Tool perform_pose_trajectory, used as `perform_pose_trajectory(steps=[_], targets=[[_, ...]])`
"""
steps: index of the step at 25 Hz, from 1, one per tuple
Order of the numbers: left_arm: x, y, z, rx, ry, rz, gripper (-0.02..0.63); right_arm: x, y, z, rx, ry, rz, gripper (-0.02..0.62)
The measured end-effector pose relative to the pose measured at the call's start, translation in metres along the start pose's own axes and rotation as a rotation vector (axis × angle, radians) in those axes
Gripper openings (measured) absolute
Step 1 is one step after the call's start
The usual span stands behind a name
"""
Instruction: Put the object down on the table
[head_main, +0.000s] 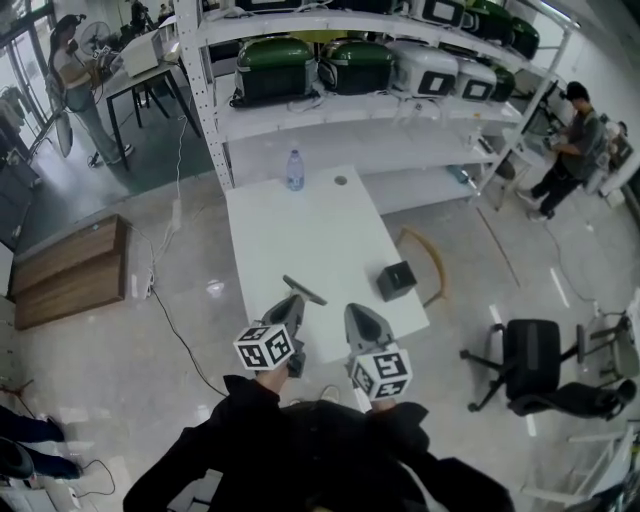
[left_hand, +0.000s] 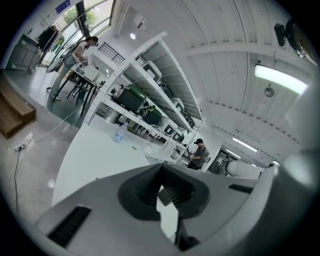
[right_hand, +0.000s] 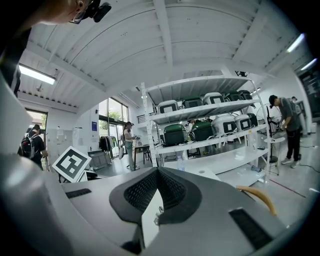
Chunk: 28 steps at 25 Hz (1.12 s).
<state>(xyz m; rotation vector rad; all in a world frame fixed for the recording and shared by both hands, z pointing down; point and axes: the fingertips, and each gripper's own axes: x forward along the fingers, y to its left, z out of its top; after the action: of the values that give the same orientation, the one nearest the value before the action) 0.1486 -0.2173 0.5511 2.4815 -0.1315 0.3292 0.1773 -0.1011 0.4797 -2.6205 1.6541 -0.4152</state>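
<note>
A thin dark flat bar (head_main: 303, 290) lies slantwise on the white table (head_main: 300, 225) near its front edge. My left gripper (head_main: 296, 301) points at it from just behind, its tip right at the bar. In the left gripper view the left gripper (left_hand: 160, 169) has its jaws met at the tip, and nothing sticks out from between them. A dark strip (left_hand: 164, 197) shows through the slot below the tip. My right gripper (head_main: 353, 312) hovers beside it at the table's front edge. The right gripper view shows this gripper (right_hand: 157, 170) closed and empty.
On the table stand a black box (head_main: 396, 280) at the right edge, a water bottle (head_main: 295, 170) and a small round cap (head_main: 341, 181) at the far end. A curved wooden chair back (head_main: 432, 262) is to the right, an office chair (head_main: 530, 362) beyond, and shelving (head_main: 350, 110) behind.
</note>
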Motion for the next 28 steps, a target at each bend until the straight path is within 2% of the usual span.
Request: perform_pose_trajectory(steps=[13,19,25,28], targets=[[0.0,-0.057,0.029,0.296,-0.101,-0.056,0.003,0.004,-0.017,0.028,-0.009,-0.096,-0.006,-0.011],[0.001,-0.072,0.032,0.36,-0.127,-0.071,0.002,0.002,-0.024,0.037,-0.014,-0.094,-0.025,-0.011],[-0.006,-0.079,0.034,0.442,-0.152,-0.055,0.002,0.002,-0.031,0.035,-0.01,-0.136,-0.029,-0.011],[-0.008,-0.079,0.032,0.453,-0.154,-0.05,0.002,0.001,-0.033,0.033,-0.005,-0.15,-0.025,-0.011]])
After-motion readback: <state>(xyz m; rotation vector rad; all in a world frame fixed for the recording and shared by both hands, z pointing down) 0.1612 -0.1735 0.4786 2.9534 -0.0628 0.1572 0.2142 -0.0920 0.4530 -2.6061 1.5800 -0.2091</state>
